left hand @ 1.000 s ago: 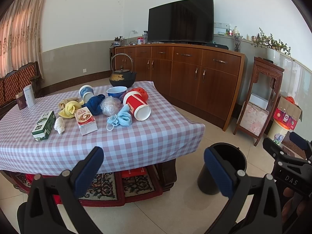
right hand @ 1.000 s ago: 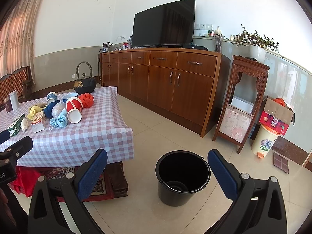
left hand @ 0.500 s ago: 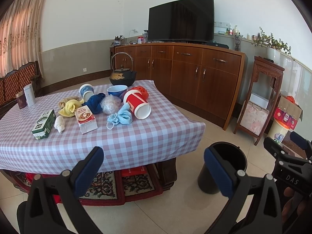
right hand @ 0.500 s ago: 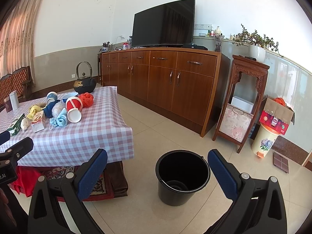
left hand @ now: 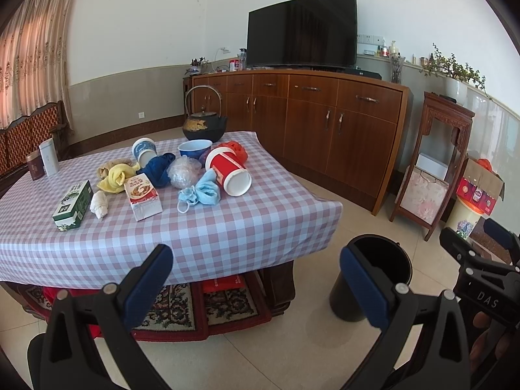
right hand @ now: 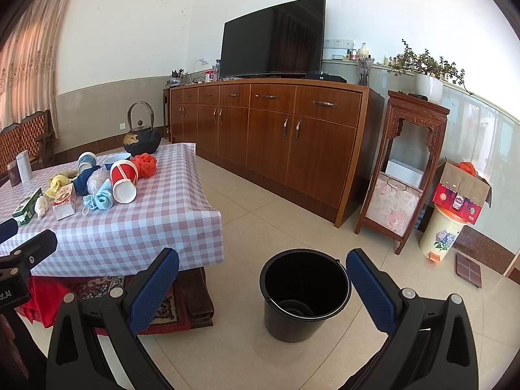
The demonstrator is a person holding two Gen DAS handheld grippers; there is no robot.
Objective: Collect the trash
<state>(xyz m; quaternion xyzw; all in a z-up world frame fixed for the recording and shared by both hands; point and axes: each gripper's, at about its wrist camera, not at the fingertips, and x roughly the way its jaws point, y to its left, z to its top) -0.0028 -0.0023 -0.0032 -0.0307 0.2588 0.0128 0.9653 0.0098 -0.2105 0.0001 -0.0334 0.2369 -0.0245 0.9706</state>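
Fingers (right hand: 152, 287) of both grippers gape empty; black bucket (right hand: 305, 292) sits seemingly between the right pair.

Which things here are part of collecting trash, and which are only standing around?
Job: red cup, face mask, plastic wad, food carton, tissue, bucket.
Not: kettle, TV, cabinet.

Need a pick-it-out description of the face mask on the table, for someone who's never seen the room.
Start at the low table with the pink-and-white checked cloth. Near its middle a big red paper cup with a white base lies on its side. The crumpled light-blue face mask sits just left of it: the only pale blue item, with white ear loops.
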